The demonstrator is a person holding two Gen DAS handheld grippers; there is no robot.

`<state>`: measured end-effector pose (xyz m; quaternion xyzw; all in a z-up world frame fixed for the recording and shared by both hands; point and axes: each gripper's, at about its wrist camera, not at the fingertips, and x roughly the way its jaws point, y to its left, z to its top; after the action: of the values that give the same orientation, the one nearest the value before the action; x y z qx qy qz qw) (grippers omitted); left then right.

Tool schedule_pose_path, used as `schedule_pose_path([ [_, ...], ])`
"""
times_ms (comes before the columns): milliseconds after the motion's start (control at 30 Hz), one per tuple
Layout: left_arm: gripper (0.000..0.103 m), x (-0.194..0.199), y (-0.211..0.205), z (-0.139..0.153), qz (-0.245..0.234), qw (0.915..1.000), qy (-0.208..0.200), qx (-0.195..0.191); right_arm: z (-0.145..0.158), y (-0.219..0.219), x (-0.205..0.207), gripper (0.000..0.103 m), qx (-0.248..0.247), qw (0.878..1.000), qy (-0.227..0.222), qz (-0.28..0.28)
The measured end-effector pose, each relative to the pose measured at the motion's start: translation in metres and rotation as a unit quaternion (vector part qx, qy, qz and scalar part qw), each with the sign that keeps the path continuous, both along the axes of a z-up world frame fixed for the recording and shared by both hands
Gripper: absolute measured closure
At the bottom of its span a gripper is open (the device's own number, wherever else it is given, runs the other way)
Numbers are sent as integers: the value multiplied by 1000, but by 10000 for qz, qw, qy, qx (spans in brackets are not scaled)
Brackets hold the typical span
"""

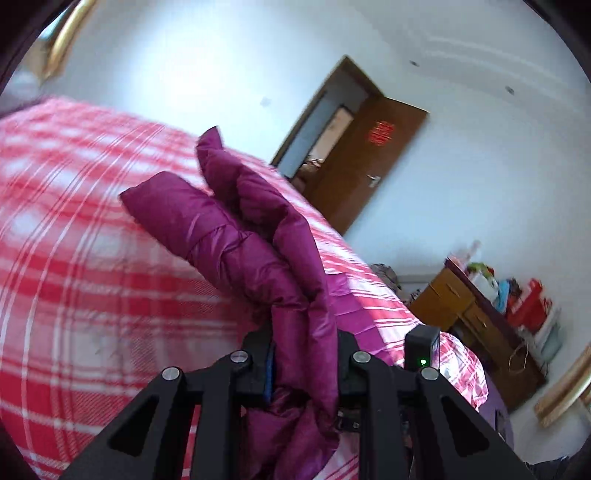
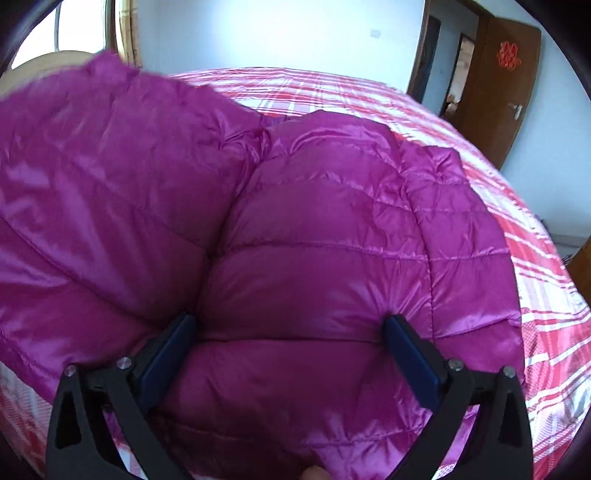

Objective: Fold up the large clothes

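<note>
A magenta quilted down jacket (image 2: pixel 314 236) lies on a bed with a red and white plaid sheet (image 2: pixel 535 266). My left gripper (image 1: pixel 304 354) is shut on a bunched part of the jacket (image 1: pixel 236 236), which rises above the bed in the left wrist view. My right gripper (image 2: pixel 291 332) is open, its jaws wide apart on either side of a puffy section of the jacket, pressed into the fabric. Another part of the jacket (image 2: pixel 92 177) is lifted at the left of the right wrist view.
The plaid bed (image 1: pixel 74 258) fills most of both views. A brown wooden door (image 1: pixel 369 166) stands open in the white wall. A wooden cabinet (image 1: pixel 476 325) with coloured items on top stands beside the bed. A window (image 2: pixel 74 33) is at the far left.
</note>
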<state>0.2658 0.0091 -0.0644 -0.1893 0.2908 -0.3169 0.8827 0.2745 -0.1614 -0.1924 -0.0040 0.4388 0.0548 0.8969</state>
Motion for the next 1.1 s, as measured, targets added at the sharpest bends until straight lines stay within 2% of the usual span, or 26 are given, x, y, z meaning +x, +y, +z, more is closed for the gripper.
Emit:
schedule_pose_path([
  [67,82,1,-22,13,-142,9998,-134,77,8,-18,-7,0,415,9991,-114,-44],
  [167,82,9,-60,21,-359,9983,-334,316,23,-57,-25,0,896,9938,-549,-364],
  [333,81,17,-123,19,-661,9935,-540,760,32,-129,-36,0,1729,9744,-936,-1091],
  [467,81,21,-173,1,-829,9876,-673,1150,38,-168,-40,0,2178,9581,-1157,-1455],
  [600,80,23,-222,-33,-1048,9784,-772,1603,45,-206,-49,0,2488,9366,-1487,-1969],
  [733,76,20,-262,-70,-1295,9618,-963,2210,54,-231,-53,0,2605,9249,-1613,-2250],
  [800,72,13,-270,-80,-1328,9543,-1155,2416,62,-238,-56,7,2586,9260,-1667,-2189],
  [867,68,6,-274,-86,-1352,9456,-1388,2615,73,-235,-46,17,2507,9348,-1691,-1862],
  [967,62,0,-273,-85,-1389,9411,-1508,2689,91,-221,-22,18,2679,9437,-1665,-996],
  [1033,58,-6,-274,-80,-1378,9388,-1561,2742,99,-201,10,18,2769,9509,-1347,-307],
  [1100,52,-16,-278,-71,-1303,9348,-1657,2858,100,-183,33,28,2471,9637,-1013,-60],
])
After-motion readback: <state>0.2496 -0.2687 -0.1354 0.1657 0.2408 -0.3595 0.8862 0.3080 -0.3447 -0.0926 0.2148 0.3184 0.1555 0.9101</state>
